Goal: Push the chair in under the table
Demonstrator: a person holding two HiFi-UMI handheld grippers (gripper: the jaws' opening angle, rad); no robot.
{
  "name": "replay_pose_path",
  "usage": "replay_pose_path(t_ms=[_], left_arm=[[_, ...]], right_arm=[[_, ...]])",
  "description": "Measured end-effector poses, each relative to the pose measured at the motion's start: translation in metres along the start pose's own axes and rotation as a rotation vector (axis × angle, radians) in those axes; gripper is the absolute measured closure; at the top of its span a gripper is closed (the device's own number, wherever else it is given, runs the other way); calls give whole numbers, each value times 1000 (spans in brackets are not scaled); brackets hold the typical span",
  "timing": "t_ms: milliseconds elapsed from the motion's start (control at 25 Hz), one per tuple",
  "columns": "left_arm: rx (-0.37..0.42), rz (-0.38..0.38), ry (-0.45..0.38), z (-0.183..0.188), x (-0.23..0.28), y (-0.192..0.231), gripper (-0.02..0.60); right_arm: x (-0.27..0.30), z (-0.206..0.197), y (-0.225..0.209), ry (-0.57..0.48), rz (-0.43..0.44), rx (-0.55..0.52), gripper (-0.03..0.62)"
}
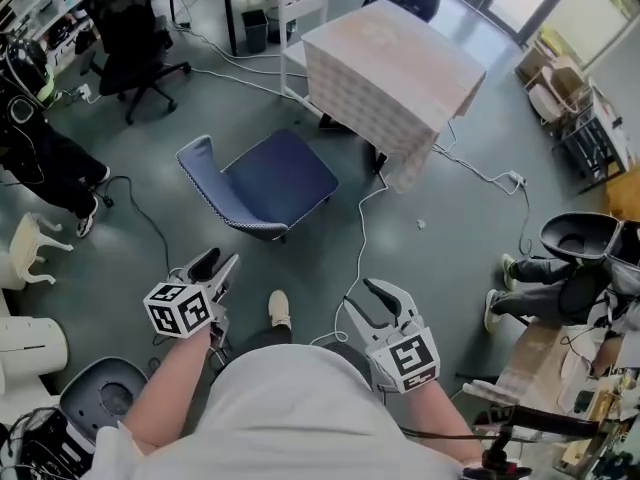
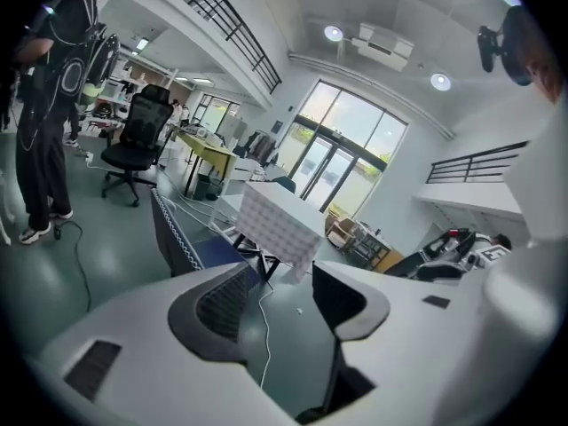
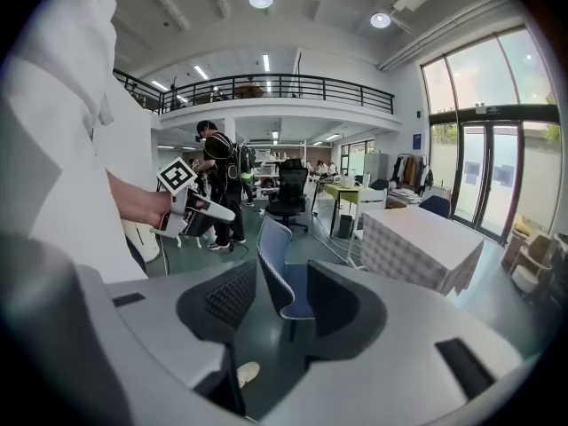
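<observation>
The chair (image 1: 268,181), blue-seated with a patterned edge round its back, stands on the grey floor at the middle of the head view. Its back is toward the left and its seat is turned toward the table (image 1: 392,60). It stands apart from the table, which sits in the upper middle under a pale patterned cloth that hangs down its sides.

A white cable (image 1: 361,230) runs over the floor from below the table's near corner toward the person's shoe (image 1: 280,309), passing just beside the chair.

At the bottom of the frame both tools are well short of the chair. The left gripper (image 1: 216,264) has its jaws parted with only floor between them. The right gripper (image 1: 374,299) also stands parted and holds nothing.

As I judge it, the cable is the main risk: the chair's base could ride onto it or drag it along. The chair also sits at an angle to the table, so an off-centre push on the curved back could swing it round or let the jaws slide off. The seat may catch the hanging cloth or a table leg.

No brand or lettering can be read. The only markings are the black-and-white squares on each marker cube (image 1: 181,309).
</observation>
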State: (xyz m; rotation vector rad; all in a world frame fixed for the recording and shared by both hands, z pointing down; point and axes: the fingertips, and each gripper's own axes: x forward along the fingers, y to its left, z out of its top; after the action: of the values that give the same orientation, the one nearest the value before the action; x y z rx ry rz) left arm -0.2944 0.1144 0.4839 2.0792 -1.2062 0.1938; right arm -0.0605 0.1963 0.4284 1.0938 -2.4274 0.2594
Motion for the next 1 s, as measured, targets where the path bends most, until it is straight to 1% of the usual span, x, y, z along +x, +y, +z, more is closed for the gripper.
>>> replay_pose_path(t_ms=[40,80,120,200,280,360,440,480,560,640,760,840,880,920,1000], left_arm=[[-18,20,1,14,12,18,353],[-32,44,2,24,25,37,347],[-47,72,6,30,38,56,332],[-98,137,17,30,63,92,313],[-168,194,27,27,84,124,299],[-228,253,38,33,105,151,293],[-266,328,56,37,122,177,288],[-285,364,66,36,130,189,288],[-348,415,83,26,146,213,288],[-411,445,104,14,160,231,290],[-487,481,138,1,171,246,291],[-510,516,162,-1,179,249,326],[-508,540,177,-1,182,250,355],[-510,564,188,-2,184,252,407],[-530,605,190,-5,182,255,455]], right_arm=[[13,11,-8,-3,-6,4,418],[25,19,-14,-7,-12,10,416],[36,23,-20,-11,-19,13,413],[50,27,-28,-15,-30,-9,405],[61,24,-38,5,-33,-29,386],[72,20,-55,38,-30,-2,366],[83,22,-71,51,-16,32,341],[89,24,-79,51,-4,35,338],[104,26,-94,49,24,23,335],[117,28,-112,47,50,9,332],[130,29,-144,63,85,8,332],[136,30,-171,75,102,3,333],[139,30,-186,79,107,0,333],[142,30,-199,84,112,2,333],[146,29,-218,94,121,17,333]])
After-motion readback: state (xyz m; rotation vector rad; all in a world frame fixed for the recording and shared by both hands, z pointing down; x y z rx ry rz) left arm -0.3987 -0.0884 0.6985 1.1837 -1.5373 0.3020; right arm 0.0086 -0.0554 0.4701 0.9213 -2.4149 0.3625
